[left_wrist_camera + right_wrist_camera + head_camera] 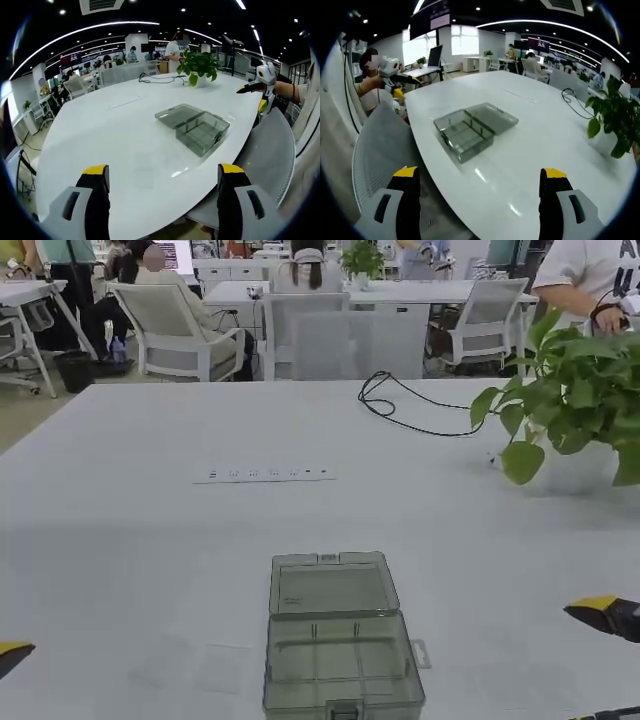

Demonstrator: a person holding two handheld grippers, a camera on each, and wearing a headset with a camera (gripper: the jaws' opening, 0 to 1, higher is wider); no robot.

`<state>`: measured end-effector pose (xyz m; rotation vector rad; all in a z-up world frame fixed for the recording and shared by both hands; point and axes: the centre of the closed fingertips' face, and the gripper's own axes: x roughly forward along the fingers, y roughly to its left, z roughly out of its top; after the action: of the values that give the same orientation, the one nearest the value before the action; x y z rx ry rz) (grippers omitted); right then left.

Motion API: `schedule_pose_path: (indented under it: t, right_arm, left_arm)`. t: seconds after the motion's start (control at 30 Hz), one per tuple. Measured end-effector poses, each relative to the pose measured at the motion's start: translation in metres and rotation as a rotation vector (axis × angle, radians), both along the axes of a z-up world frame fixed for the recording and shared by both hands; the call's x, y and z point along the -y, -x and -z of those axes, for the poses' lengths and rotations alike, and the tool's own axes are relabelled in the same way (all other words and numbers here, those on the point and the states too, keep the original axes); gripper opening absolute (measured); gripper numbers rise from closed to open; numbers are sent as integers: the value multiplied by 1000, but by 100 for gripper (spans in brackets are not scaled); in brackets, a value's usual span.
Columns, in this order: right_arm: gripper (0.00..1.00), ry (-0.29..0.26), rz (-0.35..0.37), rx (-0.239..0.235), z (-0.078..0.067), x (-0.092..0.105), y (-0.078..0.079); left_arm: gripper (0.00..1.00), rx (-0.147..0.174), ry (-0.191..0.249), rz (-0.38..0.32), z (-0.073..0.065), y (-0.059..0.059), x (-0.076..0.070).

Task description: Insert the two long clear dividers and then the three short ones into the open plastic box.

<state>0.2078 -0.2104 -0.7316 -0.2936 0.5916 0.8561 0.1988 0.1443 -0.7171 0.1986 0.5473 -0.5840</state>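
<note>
The plastic box [343,660] sits open by the near edge of the white tabletop [150,540], a green plant [575,400] by the right edge, chairs [175,330] behind, and the left gripper [162,171] and right gripper [480,174] spread wide, empty.

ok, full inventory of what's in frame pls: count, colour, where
table: 1, white, fills foreground
plastic box: 1, smoky clear, lid open, near edge, centre
clear dividers: count unclear, faint flat sheets left of box
socket strip: 1, white, mid-table
cable: 1, black, far side of table
potted plant: 1, green leaves, pale pot, far right
office chairs: several, white-grey, beyond table
people: several, background
left gripper: 1, grey, yellow-tipped jaws open, left of box
right gripper: 1, same colours, jaws open, right of box
</note>
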Motion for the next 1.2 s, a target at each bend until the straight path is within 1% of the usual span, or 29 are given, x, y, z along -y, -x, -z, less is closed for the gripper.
schedule_pose_path:
  t: [0.03,0.07,0.17,0.27,0.37,0.7,0.87,0.97,1.07,1.2]
  right_arm:
    - [100,-1,-1,1,0,0,0]
    - [100,-3,-2,2,-1,-1,-1]
    - [100,-3,-5,0,0,-2,-2]
    - [100,-4,-9,-3,0,-4,-2]
    - [100,-7,-12,-4,1,-6,-2]
    - [100,-20,-25,4,-3,-15,-6]
    - [100,-27,-23,6,-4,-16,-8]
    - [100,-28,-21,4,-3,-16,-9]
    - [100,-29,-20,0,-2,-16,-9]
    - [100,-29,-14,-3,-1,-15,-11]
  left_arm:
    - [88,-5,-2,-2,1,-1,-1]
    - [86,-17,-5,-8,3,-1,-3]
    - [82,-24,-22,-16,6,-4,-7]
    - [77,-50,-41,-20,11,-4,-9]
    - [73,-61,-52,-29,15,-8,-12]
    - [60,-109,-88,-77,37,-23,-24]
    - [58,-139,-99,-74,49,-28,-22]
    - [57,-157,-119,-73,57,-31,-23]
    - [55,-171,-123,-77,64,-34,-25]
    - [54,-192,-146,-88,74,-38,-29]
